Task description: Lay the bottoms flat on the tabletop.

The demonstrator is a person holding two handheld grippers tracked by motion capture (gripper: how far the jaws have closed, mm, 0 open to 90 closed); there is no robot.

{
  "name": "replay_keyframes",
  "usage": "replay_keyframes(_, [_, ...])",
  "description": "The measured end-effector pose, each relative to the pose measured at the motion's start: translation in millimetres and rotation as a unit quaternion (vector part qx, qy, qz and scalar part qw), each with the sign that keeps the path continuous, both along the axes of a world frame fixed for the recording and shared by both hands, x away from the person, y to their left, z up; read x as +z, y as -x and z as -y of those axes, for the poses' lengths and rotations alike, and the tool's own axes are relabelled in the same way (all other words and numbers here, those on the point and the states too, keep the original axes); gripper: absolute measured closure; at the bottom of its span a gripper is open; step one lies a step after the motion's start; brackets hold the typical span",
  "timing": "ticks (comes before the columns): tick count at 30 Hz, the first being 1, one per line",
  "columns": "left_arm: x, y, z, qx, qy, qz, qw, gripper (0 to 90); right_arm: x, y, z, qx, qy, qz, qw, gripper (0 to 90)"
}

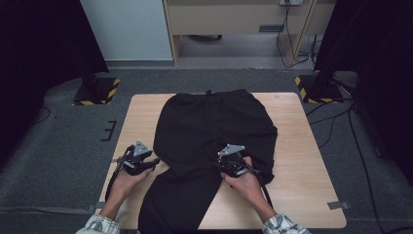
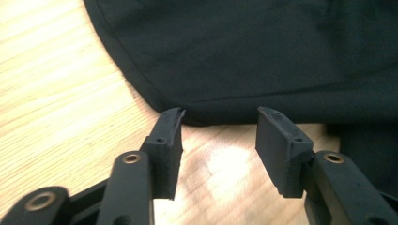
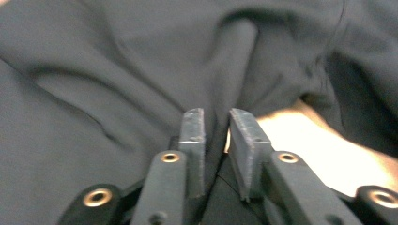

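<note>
The black trousers (image 1: 214, 131) lie flat on the table (image 1: 302, 180), soft, light and floppy, likely to sag and slide, so a hem or fold edge looks the best hold. The left gripper (image 2: 219, 123) stands half open and empty, the hem just ahead of its tips. The right gripper (image 3: 217, 123) is nearly closed, a fold of cloth between its jaws.

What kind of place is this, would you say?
Probably a lab or workshop set up for recording: a wooden table on grey carpet, hazard-striped stand bases and loose cables.
</note>
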State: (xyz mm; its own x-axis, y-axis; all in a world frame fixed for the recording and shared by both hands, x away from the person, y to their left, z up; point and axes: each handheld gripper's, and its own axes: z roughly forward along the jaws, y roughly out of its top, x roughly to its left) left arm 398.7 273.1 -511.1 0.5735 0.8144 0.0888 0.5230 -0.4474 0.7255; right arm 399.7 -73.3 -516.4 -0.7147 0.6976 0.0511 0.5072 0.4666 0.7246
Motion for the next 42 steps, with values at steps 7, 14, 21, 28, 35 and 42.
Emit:
replay_keyframes(7, [-6.1, -6.6, 12.8, -0.015, -0.007, -0.006, 0.9998, 54.0, 15.0, 7.3, -8.1, 0.018, -0.012, 0.019, 0.9996, 71.1])
replay_keyframes(14, [-3.1, 15.3, 0.0, -0.021, -0.011, -0.021, 0.9995, 61.6, 17.4, 5.1, -2.9, 0.012, -0.017, 0.022, 0.9995, 70.2])
replay_keyframes(21, [-7.2, 6.7, 10.1, -0.037, -0.012, -0.041, 0.9984, 66.3, 18.0, 3.6, -1.5, 0.008, -0.022, 0.019, 0.9995, 70.4])
replay_keyframes(28, [-0.8, -14.5, 28.3, -0.03, 0.026, -0.035, 0.9986, 66.9, 17.0, 1.9, -0.4, 0.009, -0.022, 0.018, 0.9996, 70.7])
replay_keyframes(35, [-1.6, -41.5, 49.6, -0.012, 0.057, -0.039, 0.9975, 64.8, 17.6, 1.7, 1.7, 0.007, -0.023, 0.018, 0.9996, 70.4])
replay_keyframes(42, [-15.1, -45.8, 68.0, -0.01, 0.014, -0.028, 0.9995, 56.4, 14.0, 3.1, 1.1, 0.016, -0.018, 0.008, 0.9997, 61.1])
